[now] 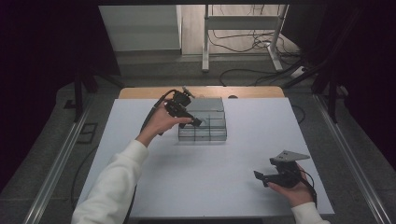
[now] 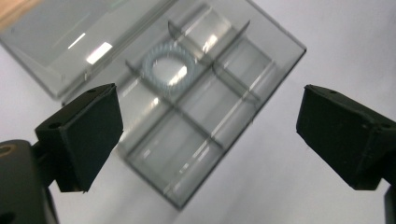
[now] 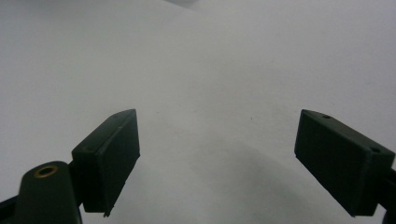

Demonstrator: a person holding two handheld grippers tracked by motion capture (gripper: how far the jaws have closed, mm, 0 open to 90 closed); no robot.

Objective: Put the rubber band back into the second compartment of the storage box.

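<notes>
A clear plastic compartment box (image 1: 203, 125) lies at the middle of the white table, its lid (image 1: 204, 104) folded open toward the far side. In the left gripper view the box (image 2: 196, 116) shows several divided cells, and a pale ridged ring (image 2: 164, 71) lies in one of them. My left gripper (image 1: 196, 122) hovers over the box's left part, jaws wide apart with nothing between them (image 2: 208, 133). My right gripper (image 1: 259, 177) rests low near the table's front right, held by a hand, open and empty (image 3: 217, 158) over bare white surface.
The white sheet (image 1: 261, 135) covers most of the table, with a wooden edge (image 1: 140, 92) showing at the back. Metal rails (image 1: 355, 154) run along both sides. Cables (image 1: 243, 44) and a stand's legs lie on the floor beyond the table.
</notes>
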